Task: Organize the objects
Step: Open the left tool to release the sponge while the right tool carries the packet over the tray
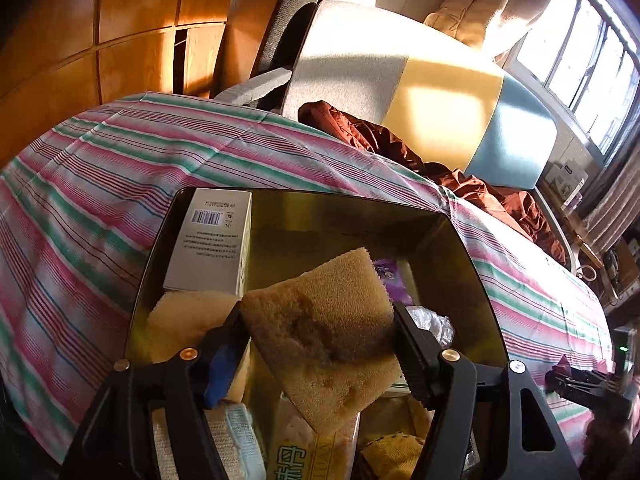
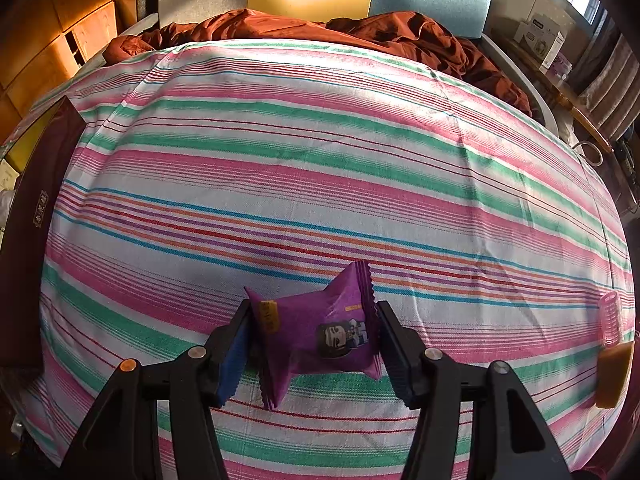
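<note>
A tan sponge with a dark stain sits tilted between the fingers of my left gripper, and both pads touch its sides. It hangs over an open dark box with a gold lining. The box holds a white carton, another sponge, packets and a purple wrapper. My right gripper points down at the striped bedcover. Its pads rest on both ends of a purple snack packet. The right gripper also shows small at the left wrist view's right edge.
A pink hair roller and a tan block lie at the bedcover's right edge. The dark box's side stands at the left. A crumpled brown cloth lies before the padded headboard. Wooden cupboards stand behind.
</note>
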Available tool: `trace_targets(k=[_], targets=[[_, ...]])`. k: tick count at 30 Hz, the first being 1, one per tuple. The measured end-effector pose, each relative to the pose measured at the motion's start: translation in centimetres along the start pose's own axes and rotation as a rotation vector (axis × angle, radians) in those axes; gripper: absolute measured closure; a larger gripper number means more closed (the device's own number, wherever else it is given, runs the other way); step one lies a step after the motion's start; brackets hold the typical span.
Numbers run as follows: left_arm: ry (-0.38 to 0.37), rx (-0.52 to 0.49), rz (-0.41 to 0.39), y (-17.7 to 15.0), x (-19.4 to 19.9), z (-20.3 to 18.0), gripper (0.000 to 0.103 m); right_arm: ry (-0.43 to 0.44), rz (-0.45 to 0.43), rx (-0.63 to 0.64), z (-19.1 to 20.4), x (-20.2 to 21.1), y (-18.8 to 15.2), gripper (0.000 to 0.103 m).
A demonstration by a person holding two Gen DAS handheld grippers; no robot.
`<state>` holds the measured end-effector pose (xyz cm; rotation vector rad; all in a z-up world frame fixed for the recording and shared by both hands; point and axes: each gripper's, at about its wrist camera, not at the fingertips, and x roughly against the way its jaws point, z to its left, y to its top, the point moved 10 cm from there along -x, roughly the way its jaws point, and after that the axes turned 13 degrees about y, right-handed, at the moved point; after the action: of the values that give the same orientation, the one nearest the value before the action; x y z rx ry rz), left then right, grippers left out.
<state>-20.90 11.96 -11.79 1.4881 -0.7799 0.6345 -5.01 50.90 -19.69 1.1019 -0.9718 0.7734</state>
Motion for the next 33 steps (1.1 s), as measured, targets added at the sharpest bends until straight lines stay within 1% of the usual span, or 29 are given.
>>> trace_targets(k=[1, 5, 6, 8, 11, 14, 17, 18, 20, 23, 28, 29, 30, 31, 33], targets=[[-0.003, -0.007, -0.004, -0.2, 0.1, 0.1, 0.025, -0.001, -0.001, -0.002, -0.1, -0.1, 0.1, 0.041], [-0.009, -0.009, -0.007, -0.9, 0.8, 0.6, 0.018, -0.008, -0.004, -0.002, 0.0, -0.1, 0.0, 0.041], [-0.016, -0.003, -0.005, -1.1, 1.0, 0.8, 0.017, -0.010, -0.005, -0.001, -0.7, -0.7, 0.7, 0.041], [-0.029, 0.007, -0.009, -1.4, 1.7, 1.2, 0.017, -0.012, -0.006, 0.003, -0.5, -0.6, 0.6, 0.041], [-0.045, 0.016, -0.028, -2.1, 3.2, 1.6, 0.017, -0.021, -0.009, 0.014, -0.2, -0.5, 0.6, 0.045], [-0.020, -0.011, -0.066, -2.7, 4.8, 2.1, 0.017, -0.028, -0.011, 0.018, 0.1, -0.4, 0.8, 0.047], [0.007, -0.038, -0.120, -2.8, 6.7, 2.6, 0.017, 0.034, -0.038, 0.011, 1.7, 0.3, 1.4, 0.047], [0.012, -0.043, -0.136, -2.7, 7.3, 2.8, 0.017, 0.059, -0.054, 0.012, 3.5, 1.1, 1.2, 0.047], [0.022, -0.051, -0.171, -2.5, 8.3, 3.2, 0.015, 0.123, -0.087, 0.031, 6.6, 2.0, 1.9, 0.047], [0.048, -0.052, -0.208, -2.1, 9.3, 4.1, 0.013, 0.198, -0.131, 0.120, 12.6, 3.1, 3.3, 0.047], [0.086, -0.047, -0.221, -2.5, 9.8, 5.4, 0.012, 0.312, -0.167, 0.258, 22.3, 4.0, 4.7, 0.047], [0.090, -0.041, -0.219, -2.7, 9.8, 5.6, 0.012, 0.330, -0.166, 0.282, 24.1, 4.0, 4.7, 0.047], [0.095, -0.035, -0.218, -2.8, 9.9, 5.9, 0.009, 0.341, -0.161, 0.304, 25.5, 3.7, 4.7, 0.047], [0.100, -0.028, -0.218, -3.0, 10.0, 6.1, 0.006, 0.343, -0.158, 0.326, 27.0, 3.6, 4.5, 0.047], [0.106, -0.017, -0.224, -3.1, 10.3, 6.6, 0.004, 0.344, -0.142, 0.351, 28.9, 2.7, 4.6, 0.047]])
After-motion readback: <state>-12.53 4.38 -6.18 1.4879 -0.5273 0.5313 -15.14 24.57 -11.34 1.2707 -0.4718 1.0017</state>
